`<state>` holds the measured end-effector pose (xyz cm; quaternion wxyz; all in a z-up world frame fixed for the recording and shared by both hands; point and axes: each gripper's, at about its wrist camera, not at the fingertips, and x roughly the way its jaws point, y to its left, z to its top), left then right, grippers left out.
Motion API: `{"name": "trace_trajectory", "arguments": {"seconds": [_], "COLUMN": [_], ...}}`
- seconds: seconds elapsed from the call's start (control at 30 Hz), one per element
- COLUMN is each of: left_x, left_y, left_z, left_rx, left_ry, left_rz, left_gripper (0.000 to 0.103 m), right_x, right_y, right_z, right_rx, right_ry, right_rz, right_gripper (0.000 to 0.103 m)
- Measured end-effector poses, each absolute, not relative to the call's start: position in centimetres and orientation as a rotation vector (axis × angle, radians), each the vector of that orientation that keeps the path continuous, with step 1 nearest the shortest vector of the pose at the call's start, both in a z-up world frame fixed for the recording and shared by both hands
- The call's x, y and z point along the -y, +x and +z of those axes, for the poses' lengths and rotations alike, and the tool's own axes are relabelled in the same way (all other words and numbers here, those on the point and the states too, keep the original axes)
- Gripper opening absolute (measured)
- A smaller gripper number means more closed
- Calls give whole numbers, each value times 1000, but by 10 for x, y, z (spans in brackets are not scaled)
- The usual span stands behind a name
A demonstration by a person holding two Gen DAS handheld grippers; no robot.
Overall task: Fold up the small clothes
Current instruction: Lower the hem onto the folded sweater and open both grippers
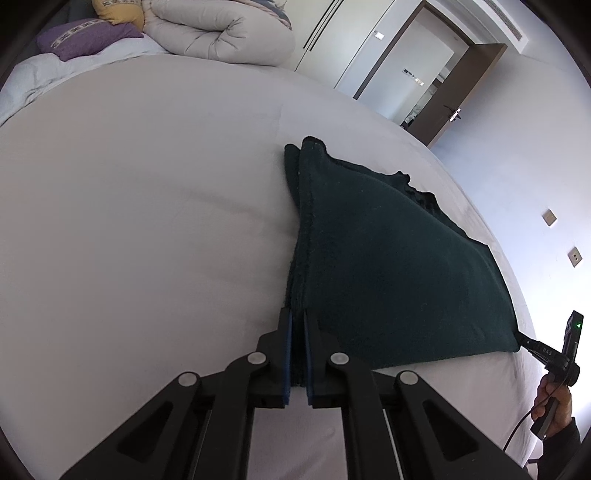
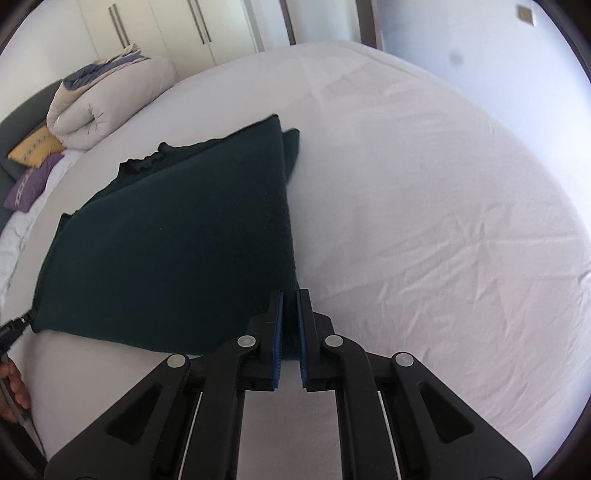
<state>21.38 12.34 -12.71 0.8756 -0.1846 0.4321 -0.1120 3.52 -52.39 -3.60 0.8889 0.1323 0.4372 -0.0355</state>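
Note:
A dark green garment [image 1: 388,266] lies folded on the white bed sheet [image 1: 129,221]. My left gripper [image 1: 297,314] is shut on its near left corner, with cloth between the blue pads. The right gripper [image 1: 524,339] shows at the garment's near right corner in this view. In the right wrist view the same garment [image 2: 177,240] spreads to the left, and my right gripper [image 2: 290,295] is shut on its near right corner. The left gripper [image 2: 22,319] shows at the far left edge, at the opposite corner. The held front edge is lifted slightly off the sheet.
A rolled beige duvet [image 1: 221,33] with purple [image 1: 85,38] and yellow [image 1: 118,11] pillows sits at the head of the bed. A wardrobe and an open brown door [image 1: 469,96] stand behind. The bed sheet [image 2: 424,221] stretches wide to the right, slightly wrinkled.

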Motion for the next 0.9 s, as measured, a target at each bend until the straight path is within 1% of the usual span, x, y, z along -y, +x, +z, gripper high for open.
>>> {"name": "trace_trajectory", "arguments": {"seconds": [0.17,0.37,0.8,0.9], "left_x": [-125,-128,-128,-130], "left_y": [214,213,212,214], "left_z": [-130,-132,-133,-135], "left_rx": [-912,-921,-919,-924], "left_ry": [-394,-403,-397,-410], "left_rz": [-238,-244,-245,-252], "left_gripper": [6,6,6,8], "right_x": [522,533,535,533], "right_y": [27,20,18,20], "right_z": [-35,-43,-49,-51], "right_rx": [-910,-915,-927,-931], "right_ry": [266,364,381,372], "right_rz": [-77,-69,-70,-72], "right_gripper": [5,5,5,6]}}
